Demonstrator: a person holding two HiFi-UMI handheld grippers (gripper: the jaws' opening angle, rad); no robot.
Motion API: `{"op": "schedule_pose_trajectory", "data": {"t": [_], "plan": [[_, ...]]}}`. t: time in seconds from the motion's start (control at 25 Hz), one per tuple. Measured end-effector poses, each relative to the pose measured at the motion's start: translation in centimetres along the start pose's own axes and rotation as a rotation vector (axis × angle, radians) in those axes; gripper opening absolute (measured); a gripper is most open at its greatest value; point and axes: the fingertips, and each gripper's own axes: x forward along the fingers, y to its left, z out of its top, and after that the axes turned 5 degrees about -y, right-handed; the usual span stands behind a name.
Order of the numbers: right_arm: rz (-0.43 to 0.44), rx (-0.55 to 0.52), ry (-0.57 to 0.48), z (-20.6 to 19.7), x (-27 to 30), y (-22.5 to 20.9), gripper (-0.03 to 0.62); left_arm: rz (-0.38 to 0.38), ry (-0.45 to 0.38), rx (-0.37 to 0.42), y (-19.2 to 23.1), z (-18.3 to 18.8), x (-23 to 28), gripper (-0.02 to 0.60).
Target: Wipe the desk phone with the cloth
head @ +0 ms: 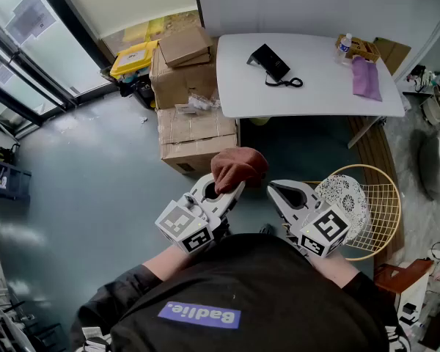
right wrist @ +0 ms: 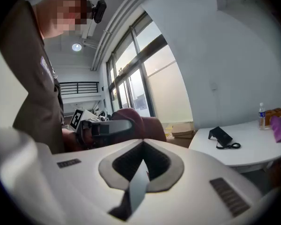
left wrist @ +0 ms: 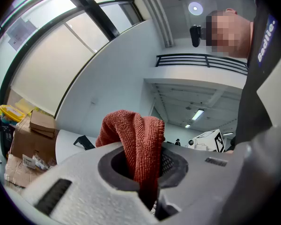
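A black desk phone [head: 270,62] with a coiled cord sits on the white table [head: 308,94] ahead; it also shows small in the right gripper view as the phone [right wrist: 220,136] and in the left gripper view as the phone [left wrist: 84,142]. My left gripper [head: 227,187] is shut on a rust-red cloth [head: 237,166], which bunches over its jaws, seen close as the cloth [left wrist: 136,144]. My right gripper [head: 279,191] is shut with nothing between its jaws. Both grippers are held near my chest, well short of the table.
Stacked cardboard boxes [head: 187,86] stand left of the table, with a yellow crate [head: 132,59] behind. A purple cloth [head: 366,78], a bottle [head: 344,45] and a small box lie at the table's right end. A wire basket chair [head: 367,211] stands at my right.
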Motion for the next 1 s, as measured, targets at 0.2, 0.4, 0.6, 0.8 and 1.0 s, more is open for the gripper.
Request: {"op": "schedule_pose_trajectory", "data": {"t": [0.2, 0.4, 0.6, 0.8, 1.0], "plan": [[-0.007, 0.001, 0.001, 0.1, -0.6, -0.4, 0.028, 0.001, 0.0, 0.0, -0.4, -0.1, 0.4, 0.032], [-0.004, 0.003, -0.004, 0.3, -0.8, -0.6, 0.028, 0.001, 0.001, 0.005, -0.8, -0.1, 0.9, 0.032], [0.004, 0.013, 0.001, -0.1, -1.3, -1.2, 0.028, 0.0, 0.013, 0.013, -1.1, -0.7, 1.6, 0.032], [0.006, 0.047, -0.013, 0.0, -2.1, -2.3, 0.028, 0.002, 0.03, 0.017, -1.6, -1.3, 3.0, 0.032], [0.004, 0.055, -0.038, 0.5, -3.6, -4.6, 0.028, 0.001, 0.03, 0.021, -2.3, -1.9, 5.4, 0.032]]}}
